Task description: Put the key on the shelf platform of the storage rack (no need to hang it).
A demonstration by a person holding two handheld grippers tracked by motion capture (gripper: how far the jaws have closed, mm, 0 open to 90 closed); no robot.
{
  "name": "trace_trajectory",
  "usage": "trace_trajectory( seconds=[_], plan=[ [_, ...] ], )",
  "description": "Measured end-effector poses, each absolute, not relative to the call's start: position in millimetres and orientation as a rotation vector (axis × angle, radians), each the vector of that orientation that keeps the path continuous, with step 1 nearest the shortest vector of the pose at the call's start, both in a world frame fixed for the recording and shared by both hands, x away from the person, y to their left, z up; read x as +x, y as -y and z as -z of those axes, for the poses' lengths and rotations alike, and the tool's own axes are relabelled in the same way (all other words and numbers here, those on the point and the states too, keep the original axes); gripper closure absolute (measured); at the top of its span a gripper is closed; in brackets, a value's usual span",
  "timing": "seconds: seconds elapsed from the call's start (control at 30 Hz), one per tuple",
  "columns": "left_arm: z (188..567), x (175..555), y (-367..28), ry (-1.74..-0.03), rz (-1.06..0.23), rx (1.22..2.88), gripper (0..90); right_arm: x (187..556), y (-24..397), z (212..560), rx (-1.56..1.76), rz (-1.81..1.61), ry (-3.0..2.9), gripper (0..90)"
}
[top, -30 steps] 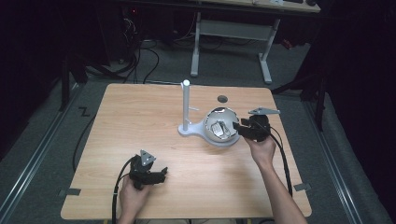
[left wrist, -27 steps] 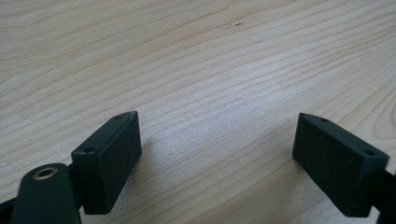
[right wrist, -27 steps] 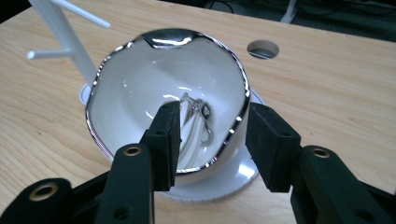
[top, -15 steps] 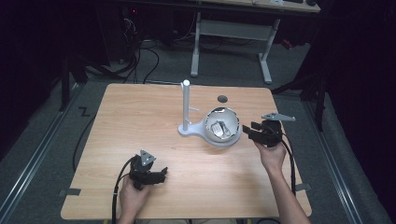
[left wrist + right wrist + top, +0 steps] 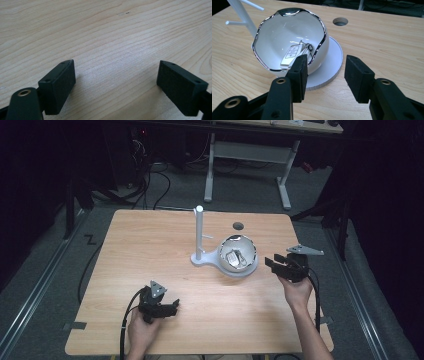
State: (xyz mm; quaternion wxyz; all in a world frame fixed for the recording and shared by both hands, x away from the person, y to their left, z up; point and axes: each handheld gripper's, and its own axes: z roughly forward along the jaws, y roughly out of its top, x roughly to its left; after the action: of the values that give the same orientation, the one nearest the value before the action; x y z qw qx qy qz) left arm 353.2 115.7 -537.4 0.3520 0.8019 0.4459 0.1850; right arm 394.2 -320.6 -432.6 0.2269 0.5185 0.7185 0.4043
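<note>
R gripper [image 5: 274, 264] backed off right of bowl [image 5: 238, 255], fingers just widened, empty; car key [image 5: 294, 54] left inside (drop looks done). L gripper [image 5: 170, 306] fingers wide, idle on counter [image 5: 150, 245].

Wood, gloss and matt black

A pale grained wooden table [image 5: 150, 245] is seen; the bowl [image 5: 287, 32] is glossy white with a chrome-like rim; the gripper pads [image 5: 298, 72] appear matt black.

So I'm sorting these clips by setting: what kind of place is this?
Probably a lab or workshop set up for recording, not a home. A bare wooden table stands on grey floor, cables trail behind it, and a height-adjustable desk frame stands at the back in a darkened room.
</note>
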Motion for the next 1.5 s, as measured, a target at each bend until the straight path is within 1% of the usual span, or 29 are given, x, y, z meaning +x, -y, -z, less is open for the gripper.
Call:
trace_trajectory(
  seconds=[0.5, 1.23, 1.5],
  plan=[
    [537.4, 353.2, -115.7, -1.154, -0.479, 2.075, 15.8, 371.4, 335.0, 436.4, 1.446, -1.139, -1.967, 53.3],
    [537.4, 353.2, -115.6, -1.155, -0.480, 2.074, 15.8, 341.6, 341.4, 443.8, 1.453, -1.195, -1.935, 52.3],
    [537.4, 353.2, -115.6, -1.154, -0.481, 2.075, 15.8, 331.9, 340.9, 451.5, 1.456, -1.210, -1.936, 52.2]
  ],
)
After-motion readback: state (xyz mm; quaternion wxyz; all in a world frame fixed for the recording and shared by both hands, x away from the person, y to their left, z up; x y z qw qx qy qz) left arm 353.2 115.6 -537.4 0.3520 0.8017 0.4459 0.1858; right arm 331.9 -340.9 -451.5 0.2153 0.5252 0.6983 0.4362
